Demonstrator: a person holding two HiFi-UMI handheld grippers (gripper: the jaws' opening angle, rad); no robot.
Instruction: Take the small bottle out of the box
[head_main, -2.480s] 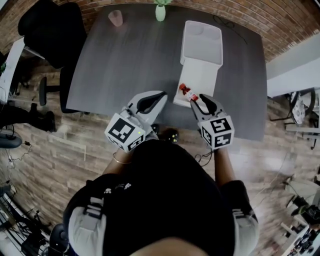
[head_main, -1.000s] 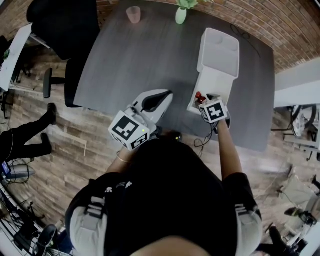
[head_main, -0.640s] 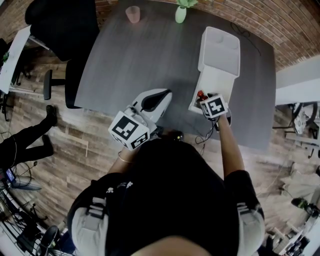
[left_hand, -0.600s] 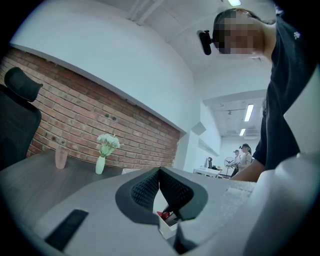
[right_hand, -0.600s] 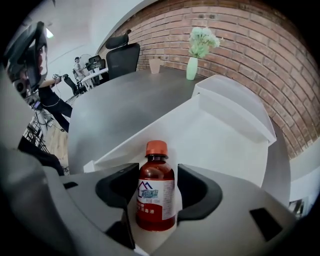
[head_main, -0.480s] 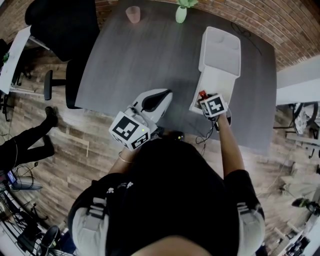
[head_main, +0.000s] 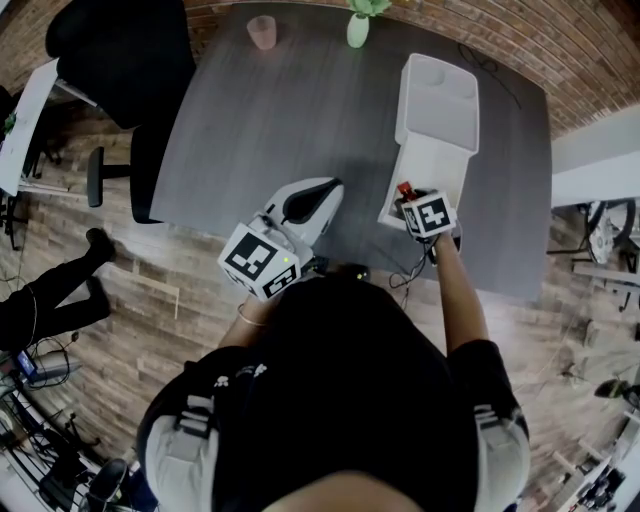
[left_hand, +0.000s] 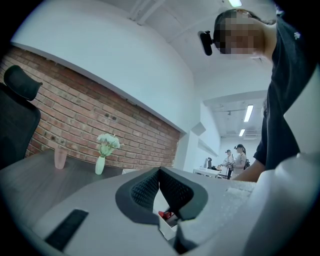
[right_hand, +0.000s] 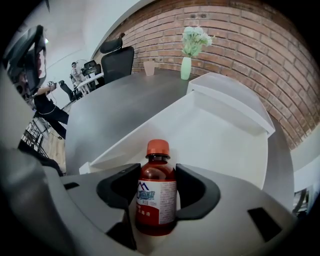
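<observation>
The small bottle (right_hand: 156, 192) has an orange cap, dark red contents and a white label. It stands upright at the near end of the open white box (right_hand: 215, 127). My right gripper (right_hand: 157, 176) reaches into that end, its jaws closing, with both pads against the bottle's sides. In the head view the cap of the bottle (head_main: 404, 188) shows just beyond the right gripper (head_main: 414, 203), at the front of the box (head_main: 437, 150). My left gripper (head_main: 318, 192) hovers shut over the table's front edge, left of the box, holding nothing. The left gripper (left_hand: 160, 172) points toward the box.
The dark grey table (head_main: 270, 120) carries a pink cup (head_main: 262, 32) and a pale green vase (head_main: 357, 28) with flowers at its far edge. A black office chair (head_main: 110, 60) stands to the left. The box's lid (head_main: 440, 85) lies open behind it.
My right gripper has gone forward and down from the table's front edge into the box, around the bottle. The left gripper has stayed in place.
</observation>
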